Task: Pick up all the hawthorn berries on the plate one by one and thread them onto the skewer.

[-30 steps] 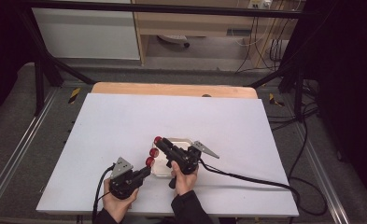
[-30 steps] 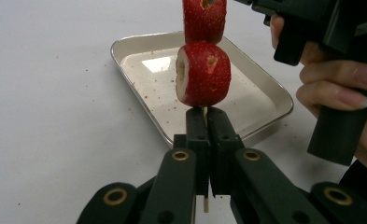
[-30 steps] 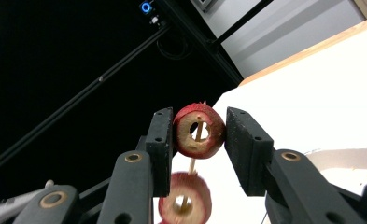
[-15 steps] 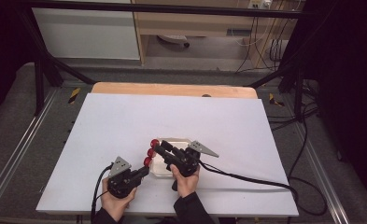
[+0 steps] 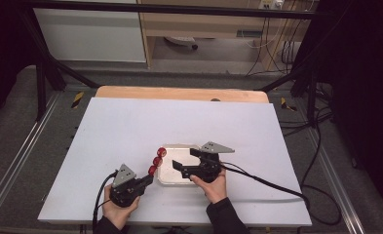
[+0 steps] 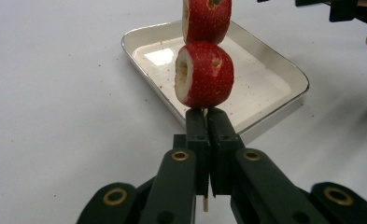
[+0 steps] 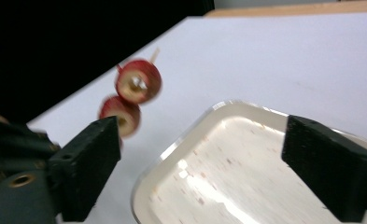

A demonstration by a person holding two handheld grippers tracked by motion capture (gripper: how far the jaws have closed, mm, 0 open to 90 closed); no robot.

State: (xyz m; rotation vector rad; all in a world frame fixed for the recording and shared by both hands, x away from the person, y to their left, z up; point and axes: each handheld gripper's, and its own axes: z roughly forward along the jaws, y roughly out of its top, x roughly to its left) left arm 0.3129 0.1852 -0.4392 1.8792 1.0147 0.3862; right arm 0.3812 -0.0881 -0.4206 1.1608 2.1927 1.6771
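Your wide desk (image 5: 130,126), covered by a white sheet with a strip of bare wood along its far edge, carries everything here. Take the shallow white rectangular metal tray (image 5: 179,173) as your landmark: it sits on the desk toward the near side, roughly midway between your two hands, and its floor is dusted with small reddish specks.

Your right tongs (image 5: 186,161) hang over the tray's right half, with your right hand (image 5: 213,185) just behind the tray's near right corner. Their jaws stand wide apart with nothing between them; in the right gripper view the two black pads frame the tray's pale interior (image 7: 237,172).

Your left tongs (image 5: 147,179) sit just off the tray's left edge, your left hand (image 5: 116,209) nearer to you than the tray. Their jaws are pressed together on the bare lower end of a thin wooden skewer threaded with red, cut-faced fruit pieces (image 5: 156,161). In the high view three red pieces show on the skewer, which slants up and away from the tongs along the tray's left edge, its top piece near the tray's far left corner. In the left gripper view the lowest piece (image 6: 203,74) sits right above the pinched jaws, with the tray (image 6: 284,74) behind it.
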